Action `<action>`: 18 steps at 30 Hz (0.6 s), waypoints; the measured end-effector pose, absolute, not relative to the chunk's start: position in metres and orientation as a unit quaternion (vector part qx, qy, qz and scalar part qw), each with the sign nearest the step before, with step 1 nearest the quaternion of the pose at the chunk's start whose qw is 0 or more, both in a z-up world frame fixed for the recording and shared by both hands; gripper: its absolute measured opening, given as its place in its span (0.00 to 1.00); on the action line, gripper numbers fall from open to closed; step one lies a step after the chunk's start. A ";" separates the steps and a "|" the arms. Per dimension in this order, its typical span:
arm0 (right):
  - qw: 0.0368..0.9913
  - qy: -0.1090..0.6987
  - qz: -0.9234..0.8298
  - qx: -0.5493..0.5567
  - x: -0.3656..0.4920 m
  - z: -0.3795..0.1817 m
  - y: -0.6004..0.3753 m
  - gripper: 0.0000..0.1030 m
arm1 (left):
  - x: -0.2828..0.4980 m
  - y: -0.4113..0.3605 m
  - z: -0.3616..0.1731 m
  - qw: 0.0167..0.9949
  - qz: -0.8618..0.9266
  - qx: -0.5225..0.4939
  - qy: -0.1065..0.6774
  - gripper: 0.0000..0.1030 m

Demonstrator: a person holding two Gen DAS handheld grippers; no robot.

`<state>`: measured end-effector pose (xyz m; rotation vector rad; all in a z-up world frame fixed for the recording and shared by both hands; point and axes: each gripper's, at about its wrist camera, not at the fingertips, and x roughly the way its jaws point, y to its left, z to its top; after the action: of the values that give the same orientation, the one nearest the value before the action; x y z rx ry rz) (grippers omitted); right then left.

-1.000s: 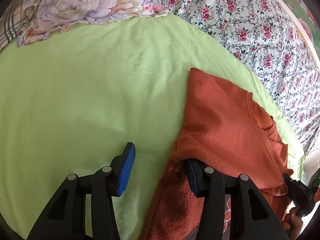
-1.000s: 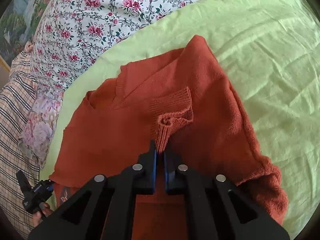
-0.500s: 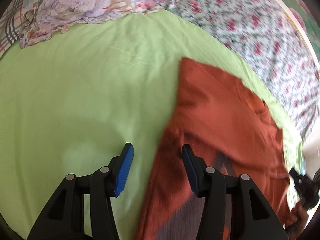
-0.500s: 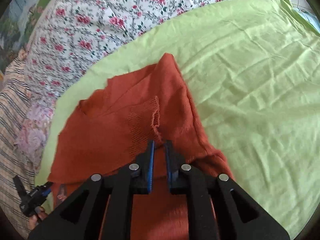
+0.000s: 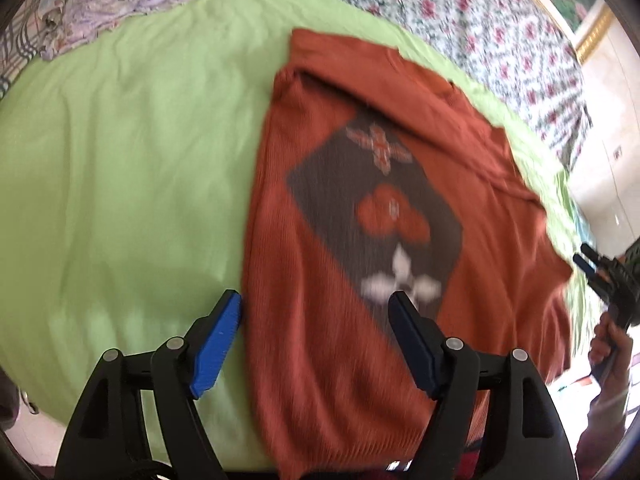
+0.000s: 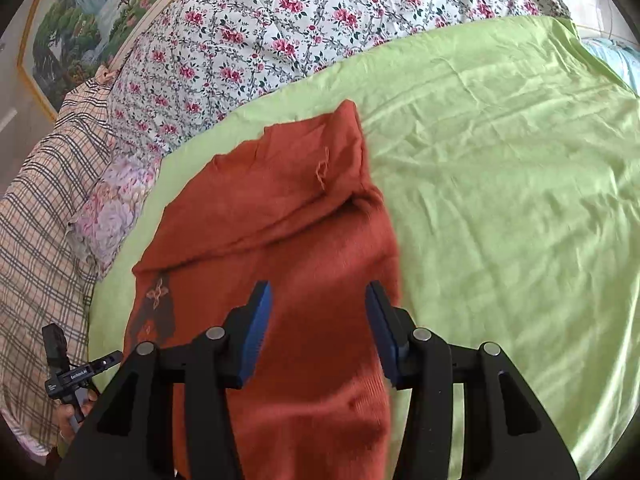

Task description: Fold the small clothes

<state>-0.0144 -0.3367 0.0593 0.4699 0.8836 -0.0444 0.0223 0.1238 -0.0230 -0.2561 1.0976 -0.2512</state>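
Green sheet [image 6: 500,200] — blurred sweater [image 5: 360,240], hem cut off; both grippers' fingers opening, empty.

Bright daylight, soft shadows on green sheet [image 5: 120,160]. Left wrist view motion-blurred, sweater [image 5: 360,200] print smeared. Right view sharper. Heavy fisheye bending, dark corners.

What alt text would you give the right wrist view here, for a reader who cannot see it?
An orange knit sweater lies partly folded on a light green sheet, with the right claw above it, its jaws opening and gripping nothing. A floral quilt lies beyond, and the left claw shows at the lower left edge.
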 end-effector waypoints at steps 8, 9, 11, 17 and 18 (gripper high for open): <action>0.855 0.441 0.011 0.272 -0.077 0.046 -0.353 0.50 | -0.021 0.136 -0.036 0.814 -0.186 -0.162 0.525 0.74; 0.851 0.446 0.018 0.276 -0.084 0.043 -0.354 0.50 | -0.026 0.137 -0.039 0.810 -0.198 -0.168 0.526 0.73; 0.841 0.461 0.032 0.282 -0.098 0.035 -0.353 0.50 | -0.031 0.139 -0.041 0.807 -0.210 -0.172 0.524 0.72; 0.822 0.468 0.100 0.307 -0.115 0.016 -0.335 0.50 | -0.038 0.138 -0.047 0.790 -0.250 -0.190 0.526 0.52; 0.821 0.467 0.111 0.310 -0.114 0.013 -0.330 0.50 | -0.038 0.136 -0.048 0.790 -0.254 -0.187 0.526 0.46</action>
<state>-0.1141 -0.3302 0.0135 0.6598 0.9944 0.2364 -0.0378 0.1360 -0.0484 -0.4028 1.1328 -0.5461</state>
